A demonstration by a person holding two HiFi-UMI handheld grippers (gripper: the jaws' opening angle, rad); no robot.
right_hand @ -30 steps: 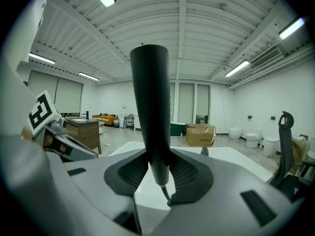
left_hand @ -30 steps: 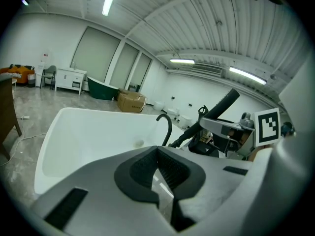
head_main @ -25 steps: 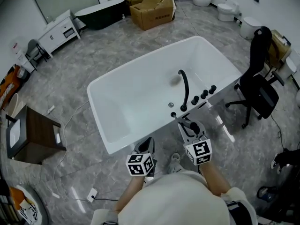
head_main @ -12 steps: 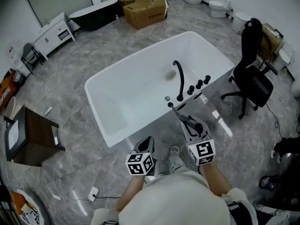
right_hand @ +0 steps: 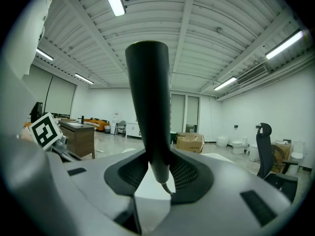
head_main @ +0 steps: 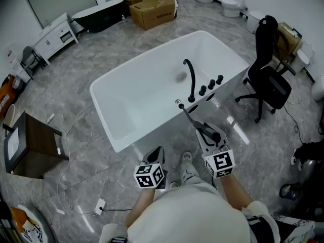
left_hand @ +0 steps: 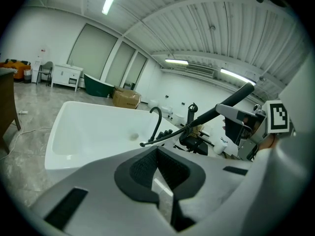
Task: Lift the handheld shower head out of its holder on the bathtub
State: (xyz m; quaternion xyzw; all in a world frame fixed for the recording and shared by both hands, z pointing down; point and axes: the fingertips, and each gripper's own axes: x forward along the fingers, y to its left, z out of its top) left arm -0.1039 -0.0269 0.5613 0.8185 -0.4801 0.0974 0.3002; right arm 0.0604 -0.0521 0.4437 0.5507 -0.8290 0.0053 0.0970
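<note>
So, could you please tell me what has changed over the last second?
The right claw has drawn the shower head farther from the bathtub, pulling more hose out of the rim. Its grip is unchanged; the left claw stays empty beside it.

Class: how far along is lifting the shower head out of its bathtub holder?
Done: the shower head is out of its holder, with its hose trailing to the bathtub rim. In hand: the right gripper clamps it. Left: nothing of the lift; the left gripper is empty.
</note>
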